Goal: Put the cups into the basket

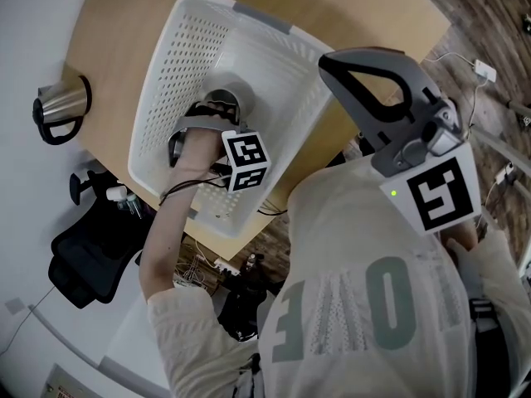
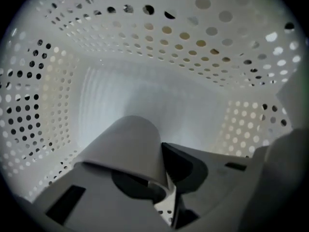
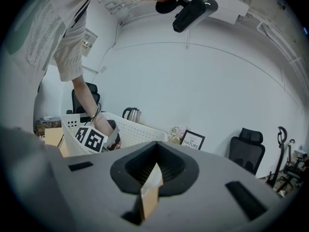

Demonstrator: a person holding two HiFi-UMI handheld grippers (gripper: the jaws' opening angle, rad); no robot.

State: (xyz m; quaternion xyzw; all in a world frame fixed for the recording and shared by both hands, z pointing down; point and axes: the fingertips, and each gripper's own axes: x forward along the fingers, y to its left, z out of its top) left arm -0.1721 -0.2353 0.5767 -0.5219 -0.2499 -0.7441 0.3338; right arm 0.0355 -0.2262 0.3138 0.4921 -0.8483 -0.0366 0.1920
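A pale grey cup (image 2: 128, 146) lies tilted inside the white perforated basket (image 1: 265, 21), which stands on the wooden table (image 1: 116, 31). My left gripper (image 2: 164, 178) is shut on the cup's rim, low in the basket and close to its floor. In the head view the left gripper (image 1: 214, 114) reaches into the basket's middle, and the cup (image 1: 227, 87) shows just beyond it. My right gripper (image 3: 150, 187) is shut with nothing in it. It is held up by the person's chest, off the table's right side, and its marker cube (image 1: 436, 191) faces the head camera.
A steel kettle (image 1: 60, 106) stands at the table's left edge. A black office chair (image 1: 83, 251) sits on the floor below it. Cables trail under the table. In the right gripper view a framed picture (image 3: 192, 140) and another chair (image 3: 247, 151) stand by the wall.
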